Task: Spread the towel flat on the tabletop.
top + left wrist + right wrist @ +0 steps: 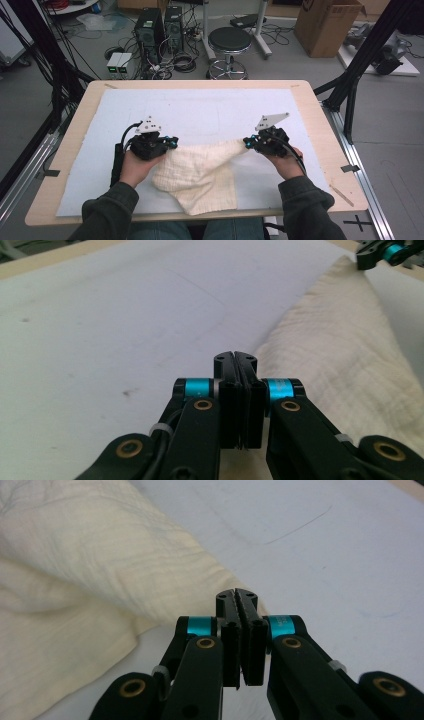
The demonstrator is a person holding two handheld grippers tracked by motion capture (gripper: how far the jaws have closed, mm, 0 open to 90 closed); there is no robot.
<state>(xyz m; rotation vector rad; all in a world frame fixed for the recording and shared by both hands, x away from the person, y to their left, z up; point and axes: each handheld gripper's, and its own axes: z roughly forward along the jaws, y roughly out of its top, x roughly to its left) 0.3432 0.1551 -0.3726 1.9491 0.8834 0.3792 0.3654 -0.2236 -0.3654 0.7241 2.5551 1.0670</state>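
Observation:
A cream waffle-weave cloth hangs stretched between my two grippers over the white mat, its lower part draped toward the table's near edge. My left gripper is at the cloth's left upper corner. In the left gripper view its jaws are pressed together, and the cloth runs off from them to the right toward the other gripper. My right gripper pinches the opposite corner. Its jaws are shut, and the cloth spreads away to the left.
The wooden table carries the white mat. Beyond the far edge stand a black stool, computer towers with tangled cables, and a cardboard box. Black frame posts rise at both sides.

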